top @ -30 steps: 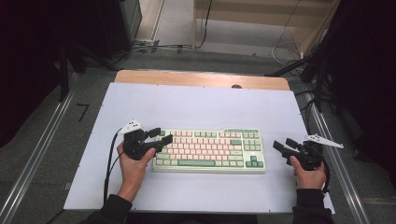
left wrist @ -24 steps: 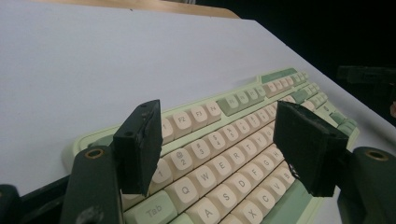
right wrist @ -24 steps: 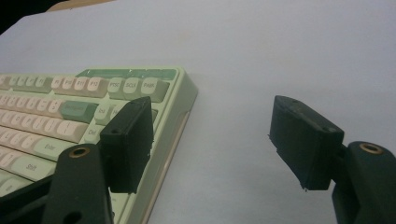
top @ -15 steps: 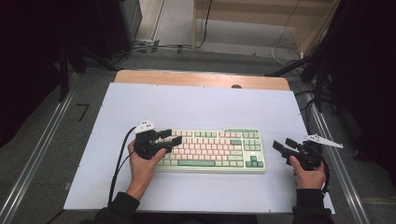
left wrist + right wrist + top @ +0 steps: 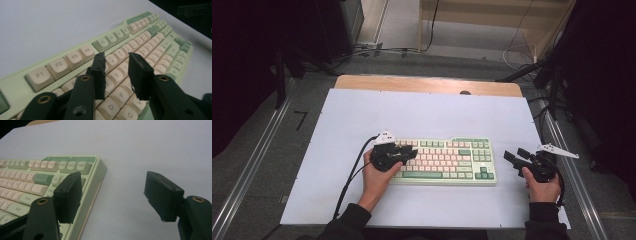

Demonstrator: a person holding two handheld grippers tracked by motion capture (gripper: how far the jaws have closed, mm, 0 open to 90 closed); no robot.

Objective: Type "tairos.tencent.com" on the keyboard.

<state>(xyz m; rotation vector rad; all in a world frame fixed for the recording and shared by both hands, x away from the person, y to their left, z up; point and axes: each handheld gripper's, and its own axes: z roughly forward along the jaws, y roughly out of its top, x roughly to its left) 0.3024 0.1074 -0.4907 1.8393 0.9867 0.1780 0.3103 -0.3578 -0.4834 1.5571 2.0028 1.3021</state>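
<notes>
with its jaws narrowed to a small gap after closing just now, nothing pinched between them, the left tool (image 5: 408, 151) could strike two keys at once or slide off a keycap. the keyboard (image 5: 447, 160) lies right under its tips, at the left-hand letter rows. the right tool (image 5: 516, 157) waits spread wide just beside the keyboard's right end.

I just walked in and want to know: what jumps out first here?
A pale green keyboard with cream keys lies on the white table. The left gripper hovers over its left keys, jaws narrowed with nothing between them. The right gripper waits open beside the keyboard's right end.
</notes>
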